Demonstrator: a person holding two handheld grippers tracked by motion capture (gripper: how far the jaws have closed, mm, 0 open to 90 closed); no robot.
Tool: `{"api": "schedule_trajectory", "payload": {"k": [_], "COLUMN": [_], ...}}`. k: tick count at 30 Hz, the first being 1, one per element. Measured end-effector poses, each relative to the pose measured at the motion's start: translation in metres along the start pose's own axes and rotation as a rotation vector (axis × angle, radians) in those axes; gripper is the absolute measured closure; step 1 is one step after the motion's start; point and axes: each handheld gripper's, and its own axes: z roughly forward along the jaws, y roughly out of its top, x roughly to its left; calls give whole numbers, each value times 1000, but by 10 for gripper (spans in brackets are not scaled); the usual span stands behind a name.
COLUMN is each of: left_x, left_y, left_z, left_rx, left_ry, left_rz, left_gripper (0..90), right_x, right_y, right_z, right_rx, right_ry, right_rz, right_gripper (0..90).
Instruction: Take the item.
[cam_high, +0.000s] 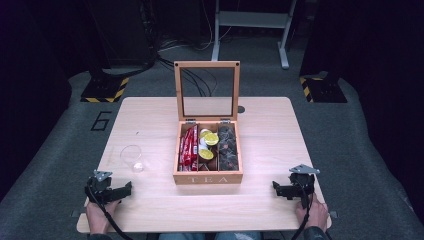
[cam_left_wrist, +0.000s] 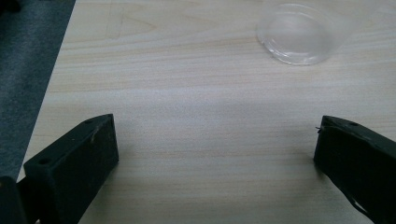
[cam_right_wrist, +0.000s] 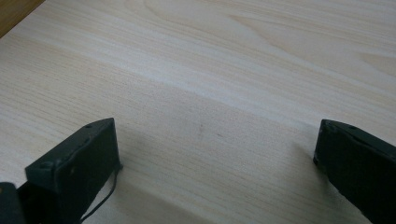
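Both the left gripper (cam_high: 124, 191) and the right gripper (cam_high: 278, 189) are wide open, holding nothing. The clear cup (cam_left_wrist: 299, 33), ahead of the left fingers, looks light and may tip if bumped.

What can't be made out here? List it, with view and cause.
- Tea box, high view: labels on the red packets too small to read.
- Dark items in its right compartment: too dark and small to identify.
- Clear cup, left gripper view: top cut off by the edge.
- Table, high view: near edge partly hidden by the hands.
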Motion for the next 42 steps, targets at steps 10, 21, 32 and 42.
{"api": "schedule_trajectory", "payload": {"k": [10,21,32,42], "left_x": [-1,-2,-7,-13], "left_y": [-1,-1,-1,8], "left_z": [-1,-2,-8,-31], "left_rx": [1,8,-1,-46], "left_ry": [3,-12,-61,-71], "left_rz": [4,15,7,39], "left_gripper": [0,0,0,0], "right_x": [-1,-1,-1,-1], "right_y": [0,0,1,2], "right_z": [1,1,2,2], "right_rx": [-4,-4,-5,-4], "right_ry": [0,0,3,6], "right_rz": [-11,-11,-14,-17], "right_gripper": [0,0,0,0]}}
